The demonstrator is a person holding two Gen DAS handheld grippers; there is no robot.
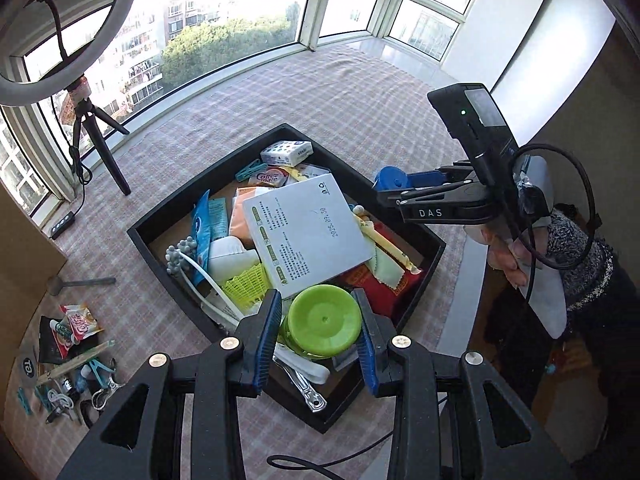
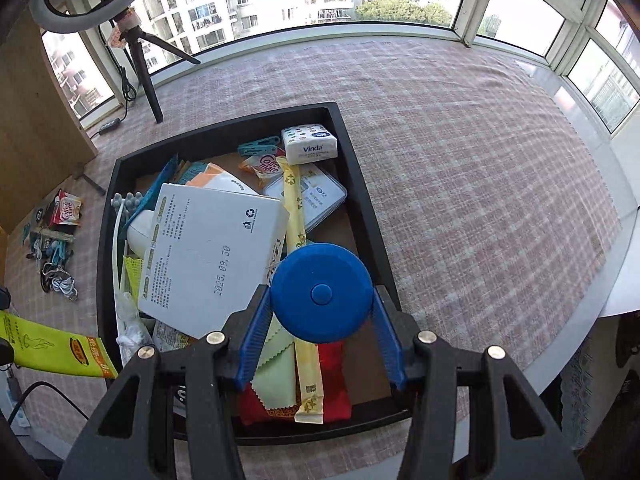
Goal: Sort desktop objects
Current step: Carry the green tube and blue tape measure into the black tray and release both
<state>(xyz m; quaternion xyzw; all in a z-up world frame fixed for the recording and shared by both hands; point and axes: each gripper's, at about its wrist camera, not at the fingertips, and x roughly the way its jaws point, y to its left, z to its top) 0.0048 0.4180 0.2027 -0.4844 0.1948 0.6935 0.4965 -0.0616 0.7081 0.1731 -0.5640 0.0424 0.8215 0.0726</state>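
Note:
A black tray (image 1: 434,254) full of mixed objects sits on the checked tablecloth; it also shows in the right wrist view (image 2: 362,184). My left gripper (image 1: 318,330) is shut on a round green tape measure (image 1: 324,320) held over the tray's near corner. My right gripper (image 2: 320,326) is shut on a round blue tape measure (image 2: 320,298) held above the tray's right side; it shows in the left wrist view (image 1: 390,180) at the tray's far right. A white box (image 2: 208,258) lies on top of the tray's pile.
A tissue pack (image 2: 309,143), creamer sachets, clips, a red packet (image 2: 336,396) and a yellow chopstick sleeve (image 2: 298,240) lie in the tray. A heap of small items (image 1: 68,364) lies left of it. A ring-light tripod (image 1: 102,140) stands at the far left.

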